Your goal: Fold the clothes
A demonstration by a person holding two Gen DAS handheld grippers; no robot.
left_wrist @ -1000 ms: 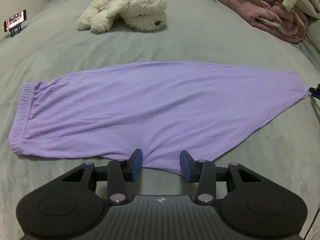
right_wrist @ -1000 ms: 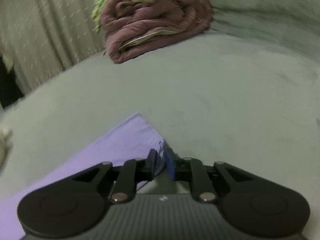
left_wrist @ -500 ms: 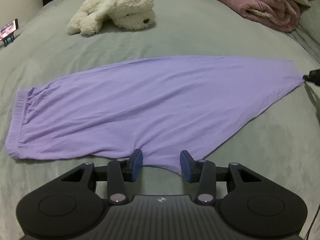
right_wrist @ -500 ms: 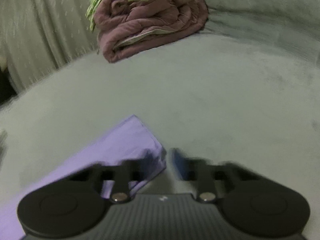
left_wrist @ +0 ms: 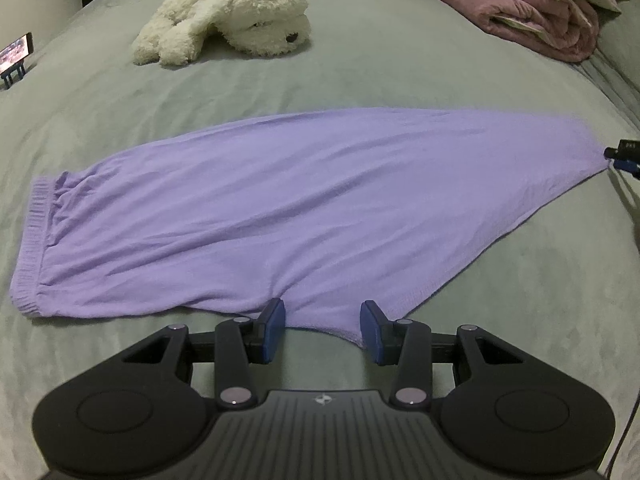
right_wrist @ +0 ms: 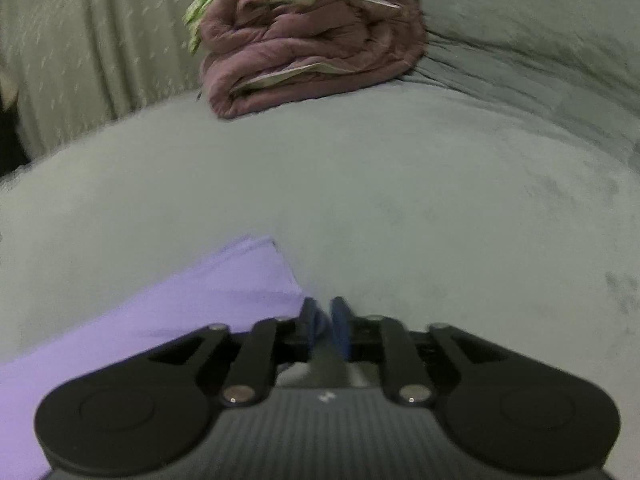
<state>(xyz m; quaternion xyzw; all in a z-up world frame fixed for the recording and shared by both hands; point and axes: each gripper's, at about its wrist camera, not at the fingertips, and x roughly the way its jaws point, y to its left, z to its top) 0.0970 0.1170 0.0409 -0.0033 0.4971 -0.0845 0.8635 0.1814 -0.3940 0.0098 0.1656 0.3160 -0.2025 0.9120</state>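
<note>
Grey-green bed cover fills both views, w/ a rolled pink quilt at the far edge, a white plush dog near the head end & a small phone on a stand far left

Lilac trousers lie flat across the middle of the bed, folded leg on leg as far as I can tell: waistband to the left in the left wrist view, hem corner pulled out to a point at the right. Fabric looks smooth, only faint ripples near the waistband

Left gripper hangs over the near bulge of the cloth, fingers apart, the edge lying between them but not pinched. Same gap as 1 s ago, same spot

Right gripper sits at the hem corner. Its jaws have just been opening after a tight pinch 0.5 s ago; the gap is narrow now and the frame is blurry. Cloth edge ends just beside the left pad; nothing clearly between the pads, so it reads as let go

Vs the earlier frame: corner was clamped & drawn taut then; now it looks released and the hem lies a bit squarer. My read: stretch-out step is done, next is prob a fresh grasp to fold hem toward waistband
</note>
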